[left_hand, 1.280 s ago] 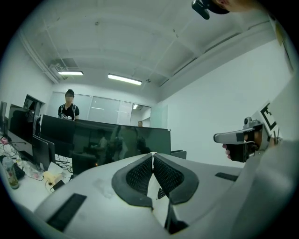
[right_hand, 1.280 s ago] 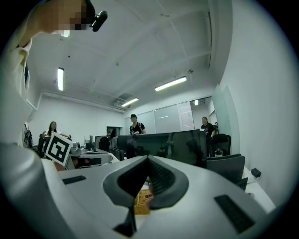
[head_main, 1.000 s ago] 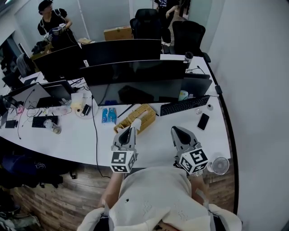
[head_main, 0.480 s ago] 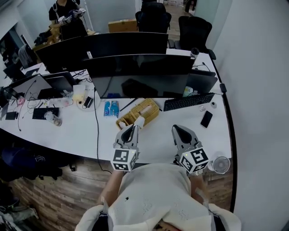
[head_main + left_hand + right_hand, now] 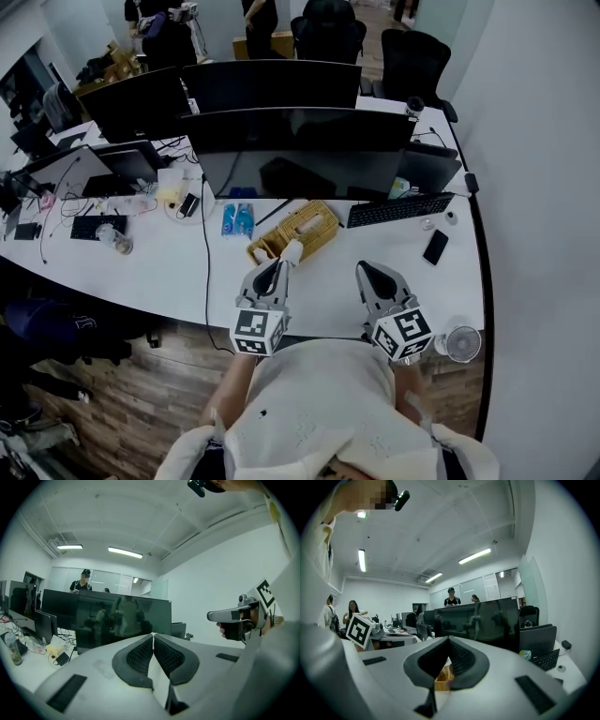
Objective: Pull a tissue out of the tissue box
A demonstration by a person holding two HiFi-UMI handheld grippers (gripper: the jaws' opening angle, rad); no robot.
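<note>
Nearest me, both my grippers hang over the near edge of the long white desk (image 5: 159,281). My left gripper (image 5: 276,266) has its dark ribbed pads (image 5: 138,658) pressed together on a thin white tissue (image 5: 292,251). The tissue runs from my tips to the near end of the woven straw-coloured tissue box (image 5: 307,228), which lies slantwise just beyond. My right gripper (image 5: 364,269), to the right and apart from the box, has its tips meeting with nothing pinched. Farther right lie a black phone (image 5: 436,247) and a black keyboard (image 5: 398,211). Behind the box stands a wide black monitor (image 5: 300,155).
</note>
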